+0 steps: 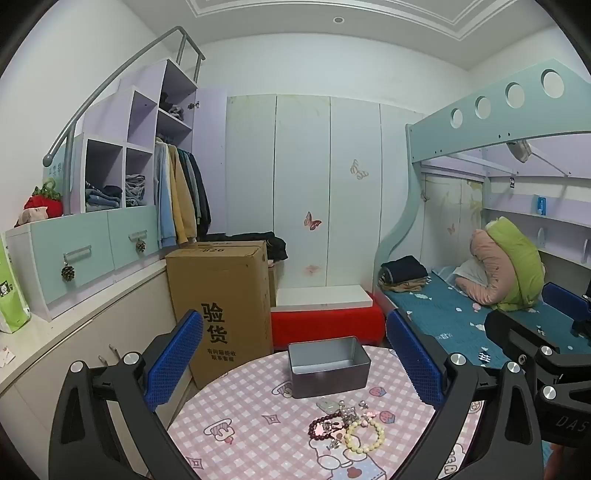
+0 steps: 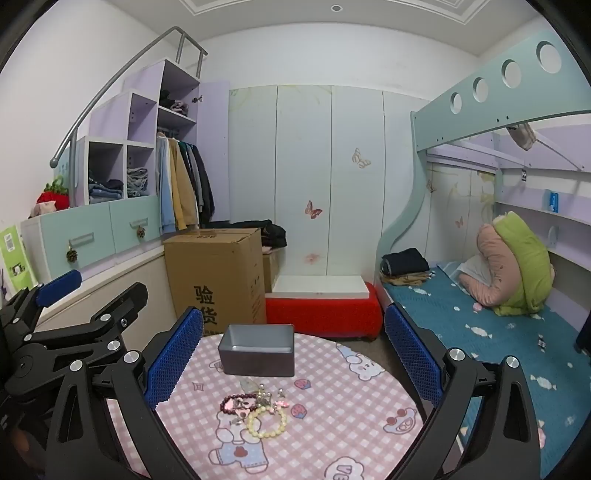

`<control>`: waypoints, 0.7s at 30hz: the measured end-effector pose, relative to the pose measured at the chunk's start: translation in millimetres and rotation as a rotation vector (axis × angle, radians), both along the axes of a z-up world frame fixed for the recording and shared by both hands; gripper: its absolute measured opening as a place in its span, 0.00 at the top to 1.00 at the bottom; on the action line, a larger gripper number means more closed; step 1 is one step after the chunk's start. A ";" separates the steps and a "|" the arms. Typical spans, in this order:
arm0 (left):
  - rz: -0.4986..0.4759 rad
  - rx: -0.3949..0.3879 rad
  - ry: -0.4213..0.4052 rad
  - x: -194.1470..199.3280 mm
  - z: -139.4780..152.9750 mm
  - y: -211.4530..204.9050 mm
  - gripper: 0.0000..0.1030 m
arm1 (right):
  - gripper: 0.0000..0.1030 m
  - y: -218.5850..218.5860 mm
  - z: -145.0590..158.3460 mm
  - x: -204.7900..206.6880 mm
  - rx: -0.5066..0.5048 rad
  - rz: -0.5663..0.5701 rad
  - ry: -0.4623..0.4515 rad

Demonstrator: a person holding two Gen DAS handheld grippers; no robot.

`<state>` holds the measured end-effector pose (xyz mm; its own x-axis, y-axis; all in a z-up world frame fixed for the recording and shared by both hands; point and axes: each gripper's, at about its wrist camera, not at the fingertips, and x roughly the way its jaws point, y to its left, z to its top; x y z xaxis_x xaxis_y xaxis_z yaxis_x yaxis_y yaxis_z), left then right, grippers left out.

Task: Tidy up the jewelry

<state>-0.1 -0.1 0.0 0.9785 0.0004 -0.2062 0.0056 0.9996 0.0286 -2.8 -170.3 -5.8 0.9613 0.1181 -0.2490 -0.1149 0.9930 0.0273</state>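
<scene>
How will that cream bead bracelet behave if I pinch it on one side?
The cream bead bracelet will probably sag, being loose strung beads. Its round, glossy beads may slip. It touches the jewelry pile, so neighbours might drag along.

Matt grey metal tin (image 1: 328, 365); glossy beaded bracelets (image 1: 364, 435).

light: even, bright, cool indoor | source: recessed ceiling lamp (image 1: 338, 19) at top centre | shadows: soft, faint | glare: none | focus: sharp centre | edges: strong fisheye bending, black corner vignette
</scene>
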 end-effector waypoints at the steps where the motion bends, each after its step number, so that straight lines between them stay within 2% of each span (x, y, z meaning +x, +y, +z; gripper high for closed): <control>1: 0.000 0.000 0.000 0.0 0.0 0.0 0.07 | 0.07 0.0 -0.1 0.0 -0.001 0.000 0.000; 21: 0.000 -0.003 0.004 0.0 0.0 0.1 0.07 | 0.07 0.2 -0.7 0.0 -0.003 0.000 0.000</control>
<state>-0.1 0.0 0.0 0.9777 0.0002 -0.2100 0.0054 0.9997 0.0258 -2.8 -170.2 -6.5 0.9612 0.1176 -0.2494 -0.1151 0.9930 0.0247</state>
